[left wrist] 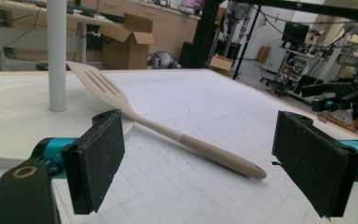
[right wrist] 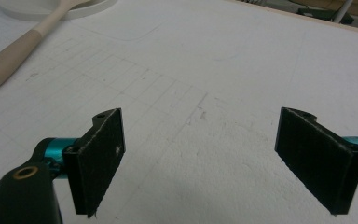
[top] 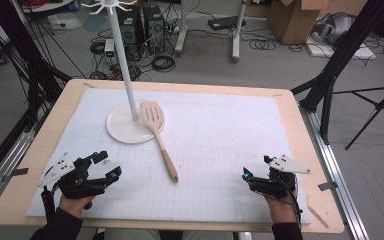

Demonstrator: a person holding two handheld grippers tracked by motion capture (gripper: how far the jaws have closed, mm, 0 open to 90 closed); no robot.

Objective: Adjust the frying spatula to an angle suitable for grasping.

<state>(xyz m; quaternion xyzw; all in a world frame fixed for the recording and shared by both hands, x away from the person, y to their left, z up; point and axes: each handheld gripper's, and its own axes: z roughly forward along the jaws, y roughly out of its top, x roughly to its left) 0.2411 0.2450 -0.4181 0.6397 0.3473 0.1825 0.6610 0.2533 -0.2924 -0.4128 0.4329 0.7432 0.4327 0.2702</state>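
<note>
Grey floor (top: pixel 280 70) strewn with cables (top: pixel 162 62), cardboard boxes (top: pixel 292 17) and black tripod legs (top: pixel 375 107).

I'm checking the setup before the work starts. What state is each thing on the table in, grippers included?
slotted spatula: lying flat, head resting on the stand's base, handle on the mat, not held.
hook stand: upright on its round base, nothing seen hanging on it.
left gripper: open, nothing between the jaws.
right gripper: open, nothing between the jaws.
</note>
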